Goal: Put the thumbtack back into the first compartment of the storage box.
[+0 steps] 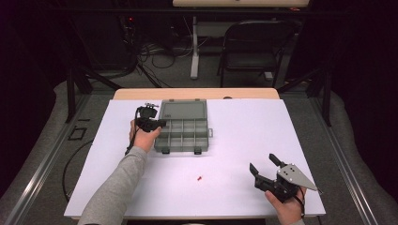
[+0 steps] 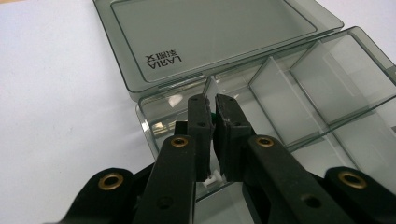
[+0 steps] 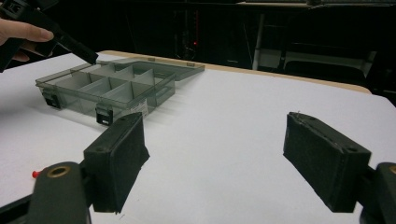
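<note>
The left hand-held gripper pinches a small green piece over a corner compartment of the open box, so one piece seems nearly placed. The red piece lies on the surface; the right hand-held gripper is spread, empty.

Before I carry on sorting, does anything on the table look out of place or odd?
One thing: a small red piece lies alone on the white table cover, apart from the open compartment box. The left gripper is over the box with something green and white between its jaws. The right gripper is open.
</note>
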### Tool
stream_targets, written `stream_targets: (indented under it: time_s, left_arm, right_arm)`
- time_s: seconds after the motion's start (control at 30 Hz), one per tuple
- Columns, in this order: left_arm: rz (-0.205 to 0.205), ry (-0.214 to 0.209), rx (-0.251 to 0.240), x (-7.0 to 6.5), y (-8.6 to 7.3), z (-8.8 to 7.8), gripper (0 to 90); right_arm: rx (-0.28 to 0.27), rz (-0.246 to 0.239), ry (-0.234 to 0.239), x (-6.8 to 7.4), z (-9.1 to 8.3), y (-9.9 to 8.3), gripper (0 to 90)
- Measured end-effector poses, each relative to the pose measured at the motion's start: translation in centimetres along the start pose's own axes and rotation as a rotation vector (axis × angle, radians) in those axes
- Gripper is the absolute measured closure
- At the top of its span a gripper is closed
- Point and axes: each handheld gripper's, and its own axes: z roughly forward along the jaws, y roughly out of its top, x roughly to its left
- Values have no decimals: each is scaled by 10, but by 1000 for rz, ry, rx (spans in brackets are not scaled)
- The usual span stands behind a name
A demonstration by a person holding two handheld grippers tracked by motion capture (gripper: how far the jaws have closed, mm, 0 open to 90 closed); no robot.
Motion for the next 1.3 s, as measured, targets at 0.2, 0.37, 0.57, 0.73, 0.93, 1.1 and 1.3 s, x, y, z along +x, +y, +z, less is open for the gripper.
stream_targets:
  time_s: [0.2, 0.37, 0.57, 0.73, 0.93, 1.1, 1.3]
  left_arm:
    - [2, -2, 7, -1, 0, 1, 854]
    - [9, -7, 14, -1, -1, 2, 845]
    - [25, -6, -20, -6, -1, -3, 677]
    - [56, 1, -78, -8, 0, -11, 519]
    - [93, 1, -135, -16, 0, -26, 439]
    - [115, -47, -176, -27, -6, -37, 390]
    - [128, -96, -193, -42, -24, -43, 361]
  right_arm:
    - [-1, 1, 0, 0, 0, 0, 203]
    - [-1, 0, 1, 0, 0, 0, 203]
    - [-2, 0, -2, -1, 0, 0, 203]
    - [-2, 0, -2, 0, 0, 0, 203]
    - [1, 1, -4, -1, 0, 0, 203]
    - [-2, 0, -5, 0, 0, 0, 203]
    - [1, 1, -6, -1, 0, 0, 203]
